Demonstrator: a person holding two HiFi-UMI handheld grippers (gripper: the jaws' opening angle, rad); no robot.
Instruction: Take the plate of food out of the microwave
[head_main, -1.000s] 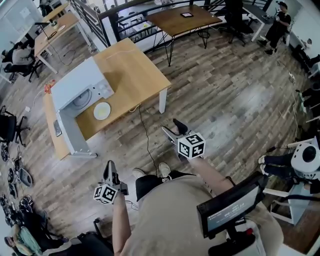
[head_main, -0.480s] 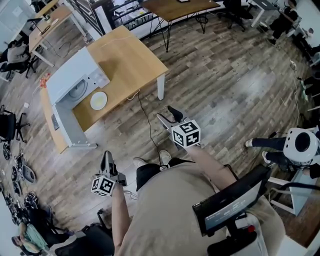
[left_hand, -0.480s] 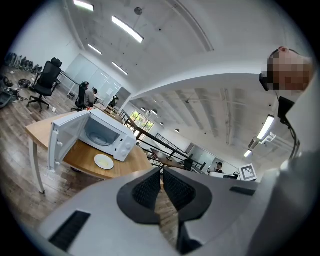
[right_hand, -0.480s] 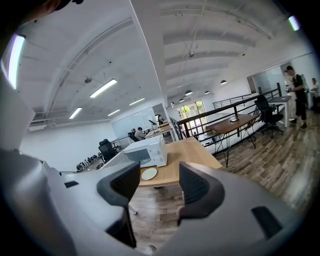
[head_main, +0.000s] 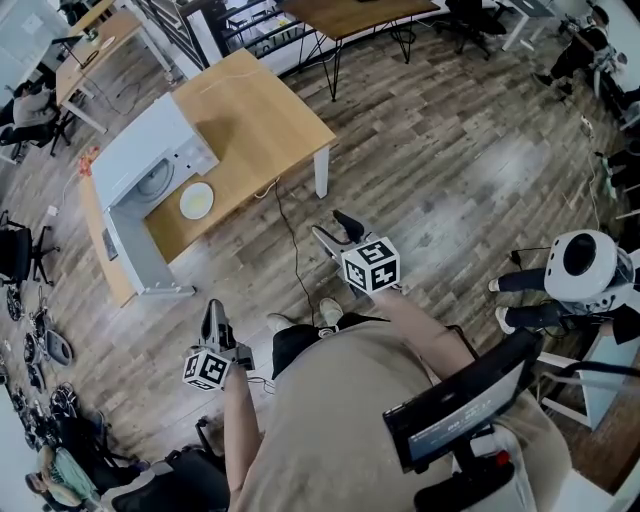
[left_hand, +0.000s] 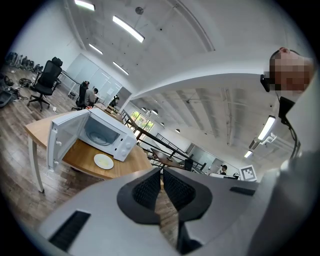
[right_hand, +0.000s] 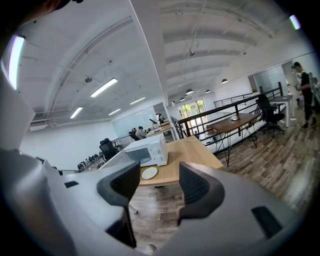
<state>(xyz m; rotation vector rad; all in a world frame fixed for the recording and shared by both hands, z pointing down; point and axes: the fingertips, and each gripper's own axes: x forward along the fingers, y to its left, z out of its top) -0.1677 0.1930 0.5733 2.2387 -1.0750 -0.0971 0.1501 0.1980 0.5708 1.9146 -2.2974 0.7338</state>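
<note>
**Two hand-held grippers, both empty; plate of food outside the open microwave**

Left gripper: jaws drawn together, with only a thin slit showing between the ribbed pads. Nothing is in them. It is held low at the person's left side and points towards the table.

Right gripper: jaws well apart, having just closed a little. Nothing is between them, and only floor and the table show through the gap. It is held out in front of the person, farther forward than the left gripper.

Plate of food: a white plate with a pale yellowish patch on it. It lies flat on the wooden table, just in front of the microwave's open front and well apart from both grippers.

Microwave: white, standing at the table's end. Its door is swung fully open beyond the table edge, and the cavity shows a bare turntable.

Cable: dark, running from the table's near edge across the wood-plank floor towards the person's feet.
</note>
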